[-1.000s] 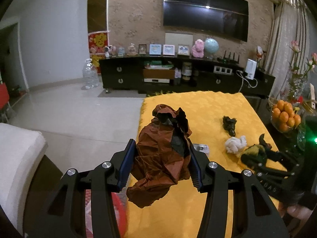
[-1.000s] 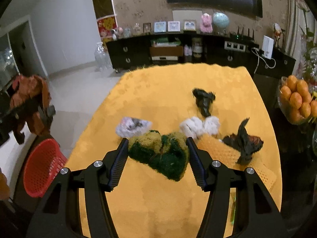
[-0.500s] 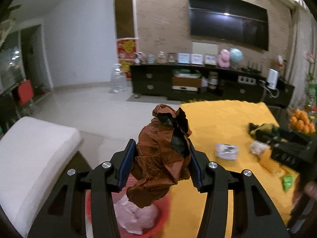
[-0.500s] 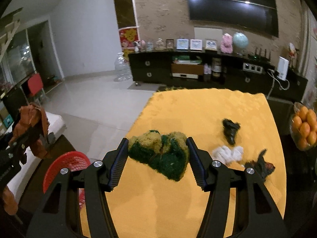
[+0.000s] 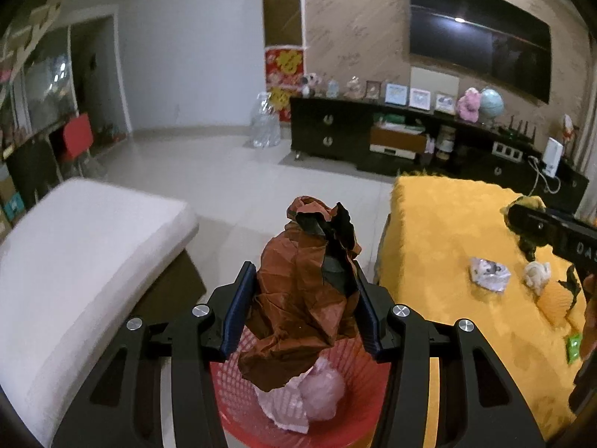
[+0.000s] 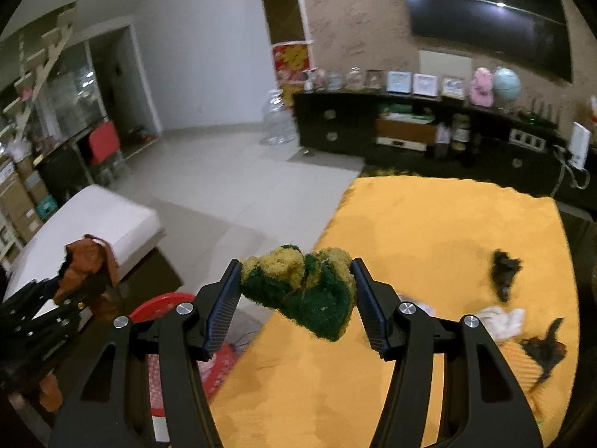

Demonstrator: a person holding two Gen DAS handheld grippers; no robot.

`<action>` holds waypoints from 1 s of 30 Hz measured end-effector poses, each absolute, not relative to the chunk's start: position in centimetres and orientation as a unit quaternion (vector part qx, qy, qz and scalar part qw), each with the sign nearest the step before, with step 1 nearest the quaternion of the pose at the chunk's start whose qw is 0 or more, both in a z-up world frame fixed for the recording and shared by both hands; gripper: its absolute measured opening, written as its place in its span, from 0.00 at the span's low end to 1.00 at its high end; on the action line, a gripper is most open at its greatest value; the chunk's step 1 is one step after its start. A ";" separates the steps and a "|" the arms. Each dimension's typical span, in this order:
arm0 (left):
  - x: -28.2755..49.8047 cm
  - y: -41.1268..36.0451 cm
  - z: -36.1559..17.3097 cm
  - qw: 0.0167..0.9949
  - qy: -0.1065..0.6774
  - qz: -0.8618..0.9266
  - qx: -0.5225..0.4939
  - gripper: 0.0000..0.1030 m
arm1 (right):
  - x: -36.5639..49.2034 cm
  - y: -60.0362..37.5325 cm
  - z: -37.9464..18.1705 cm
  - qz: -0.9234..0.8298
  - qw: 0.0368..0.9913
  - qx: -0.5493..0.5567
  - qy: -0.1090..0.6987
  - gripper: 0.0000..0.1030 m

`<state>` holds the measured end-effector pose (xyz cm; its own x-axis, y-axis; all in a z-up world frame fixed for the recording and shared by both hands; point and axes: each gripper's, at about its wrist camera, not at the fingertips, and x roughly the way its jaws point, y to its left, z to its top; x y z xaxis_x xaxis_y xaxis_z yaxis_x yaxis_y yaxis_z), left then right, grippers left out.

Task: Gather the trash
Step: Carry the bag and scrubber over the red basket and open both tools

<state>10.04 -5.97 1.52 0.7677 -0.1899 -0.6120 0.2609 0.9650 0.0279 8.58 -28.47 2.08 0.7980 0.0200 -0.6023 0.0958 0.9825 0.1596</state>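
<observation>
The left gripper is clamped on a crumpled brown paper wad, hanging directly above the red basket. It looks light, springy and crushable, so a mid-body pinch suits it. The right gripper squeezes a smaller green-yellow scrub sponge, soft and compressible, over the yellow table's edge.

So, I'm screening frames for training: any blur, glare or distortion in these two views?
Left wrist view: strong fisheye bending, dim room, lamp glare on the TV, brown paper wad sharp. Right wrist view: same bending, table scraps motion-smeared, green-yellow wad sharp.
</observation>
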 end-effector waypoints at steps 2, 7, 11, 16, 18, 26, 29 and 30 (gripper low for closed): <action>10.1 -4.8 1.1 0.938 0.324 -0.111 0.052 0.47 | 8.9 -27.2 1.9 -0.004 0.943 0.087 0.321 0.55; 10.4 -3.4 0.5 0.936 0.334 -0.101 0.048 0.47 | 9.6 -24.5 0.8 0.031 0.936 0.086 0.341 0.55; 10.7 -2.5 -0.2 0.934 0.343 -0.090 0.048 0.47 | 10.2 -22.8 0.1 0.046 0.931 0.079 0.353 0.55; 11.0 -1.9 -1.0 0.930 0.353 -0.085 0.056 0.47 | 11.0 -20.9 -0.5 0.071 0.926 0.078 0.363 0.55; 11.1 -1.7 -1.6 0.927 0.361 -0.085 0.061 0.47 | 11.2 -20.4 -0.8 0.080 0.922 0.082 0.369 0.55; 12.1 -1.2 -4.1 0.902 0.417 -0.087 0.070 0.47 | 12.1 -18.7 -2.0 0.109 0.909 0.086 0.393 0.56; 12.1 -0.8 -4.7 0.898 0.426 -0.085 0.071 0.47 | 12.3 -18.1 -2.3 0.114 0.906 0.084 0.400 0.57; 12.1 -0.8 -4.8 0.897 0.428 -0.085 0.071 0.47 | 12.4 -18.0 -2.5 0.114 0.905 0.083 0.402 0.58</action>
